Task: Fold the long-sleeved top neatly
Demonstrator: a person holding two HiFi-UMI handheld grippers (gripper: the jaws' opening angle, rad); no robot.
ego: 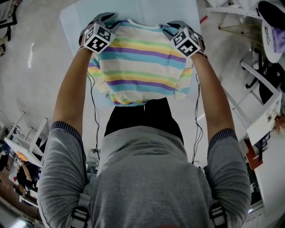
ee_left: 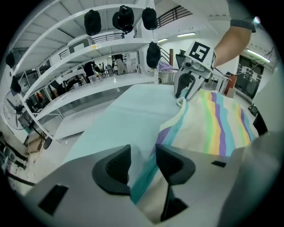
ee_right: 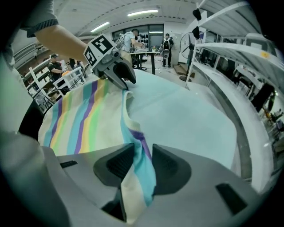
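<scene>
The long-sleeved top (ego: pixel 142 62), striped in cream, yellow, green, teal and purple, lies on the pale blue table (ego: pixel 147 11), and its lower part hangs over the near edge. My left gripper (ego: pixel 104 18) is at its left shoulder and my right gripper (ego: pixel 176 26) at its right shoulder. In the left gripper view the teal edge of the top (ee_left: pixel 213 124) runs between the jaws of my left gripper (ee_left: pixel 143 153) along the right-hand pad, and a gap shows beside the other pad. In the right gripper view my right gripper (ee_right: pixel 143 153) is shut on a fold of the top (ee_right: pixel 88 119).
White racks with shelves (ee_left: pixel 88 57) stand beyond the table's far side. White frames and chairs (ego: pixel 262 107) are on the floor to the right, more frames (ego: pixel 22 138) to the left. People stand far off in the room (ee_right: pixel 133 40). The person's body fills the near part of the head view.
</scene>
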